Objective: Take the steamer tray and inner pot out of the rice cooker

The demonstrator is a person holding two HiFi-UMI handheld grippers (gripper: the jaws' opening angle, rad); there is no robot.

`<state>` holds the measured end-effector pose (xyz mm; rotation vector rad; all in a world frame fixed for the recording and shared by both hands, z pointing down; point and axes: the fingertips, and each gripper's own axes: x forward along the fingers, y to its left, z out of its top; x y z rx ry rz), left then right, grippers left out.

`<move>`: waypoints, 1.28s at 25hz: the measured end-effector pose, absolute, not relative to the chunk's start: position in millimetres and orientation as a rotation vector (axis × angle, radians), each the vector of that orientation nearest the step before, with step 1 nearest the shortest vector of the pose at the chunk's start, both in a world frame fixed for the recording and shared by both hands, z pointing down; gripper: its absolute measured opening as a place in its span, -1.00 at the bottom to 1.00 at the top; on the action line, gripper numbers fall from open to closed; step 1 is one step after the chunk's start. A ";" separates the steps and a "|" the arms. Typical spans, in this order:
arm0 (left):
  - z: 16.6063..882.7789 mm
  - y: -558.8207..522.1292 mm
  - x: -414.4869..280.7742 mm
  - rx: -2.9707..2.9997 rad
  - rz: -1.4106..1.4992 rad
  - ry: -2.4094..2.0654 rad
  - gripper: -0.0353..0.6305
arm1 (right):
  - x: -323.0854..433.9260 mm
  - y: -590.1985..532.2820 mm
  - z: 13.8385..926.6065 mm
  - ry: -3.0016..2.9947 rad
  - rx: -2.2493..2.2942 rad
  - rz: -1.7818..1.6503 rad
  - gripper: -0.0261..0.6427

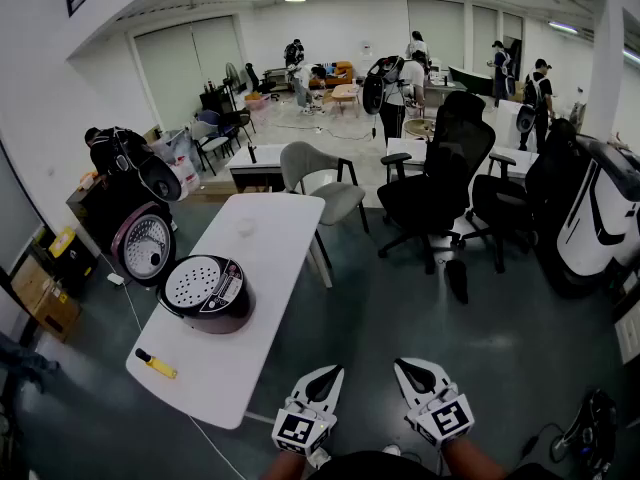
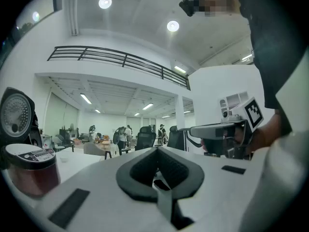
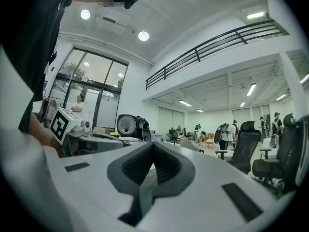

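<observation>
left gripper [image 1: 322, 382]: jaws clenched together with nothing between them. Held low at the bottom of the head view, over the floor and off the near end of the table. Its own view [image 2: 158, 164] shows the dark pads meeting.
right gripper [image 1: 418, 376]: the same, pads pressed shut and empty [image 3: 153, 162]. It sits just beside the left one, and both point level into the room.
rice cooker [image 1: 218, 313]: dark round body on the white table [image 1: 262, 268], towards the near end and well apart from both grippers. In the left gripper view it shows at the left edge [image 2: 30, 170].
lid [image 1: 146, 244]: swung open and standing upright on the far-left side of the cooker, its inner plate facing the person.
steamer tray [image 1: 192, 283]: white perforated disc seated in the cooker's mouth.
inner pot: under the tray, so I can't make it out.
yellow-handled tool [image 1: 157, 364]: lies flat on the table, nearer the person than the cooker. Possibly a utility knife, but it is too small to be sure.
small white bowl [image 1: 245, 228]: on the table beyond the cooker.
grey chair [image 1: 312, 180]: at the far end of the table.
black office chair [image 1: 445, 173]: to the right of the grey one.
people [image 1: 400, 88]: several stand at the far side of the room.
</observation>
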<state>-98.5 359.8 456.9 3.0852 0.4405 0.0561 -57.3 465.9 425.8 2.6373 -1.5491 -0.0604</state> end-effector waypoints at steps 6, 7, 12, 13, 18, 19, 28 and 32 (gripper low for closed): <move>448.3 362.6 -89.6 3.108 0.045 0.394 -0.89 | -47.0 481.1 424.5 -1.559 2.633 -0.067 -0.93; 448.1 363.5 -88.2 3.112 0.045 0.382 -0.89 | -45.0 484.0 425.2 -1.559 2.635 -0.072 -0.93; 449.4 371.3 -81.1 3.105 0.045 0.334 -0.89 | -38.1 492.8 420.3 -1.595 2.617 -0.147 -0.93; 450.3 372.1 -78.7 3.106 0.047 0.329 -0.89 | -35.9 493.1 418.3 -1.606 2.609 -0.159 -0.93; 451.7 363.3 -73.6 3.115 0.068 0.205 -0.89 | -22.5 488.8 416.8 -1.630 2.590 -0.135 -0.93; 451.4 359.4 -73.0 3.115 0.069 0.171 -0.89 | -19.3 485.9 417.0 -1.636 2.589 -0.126 -0.86; 455.9 266.0 -47.9 3.100 0.072 -0.156 0.54 | 33.8 413.1 420.4 -1.622 2.589 -0.172 0.60; 452.2 201.0 -31.3 3.097 0.058 -0.278 0.89 | 59.9 354.0 403.7 -1.664 2.586 -0.249 0.85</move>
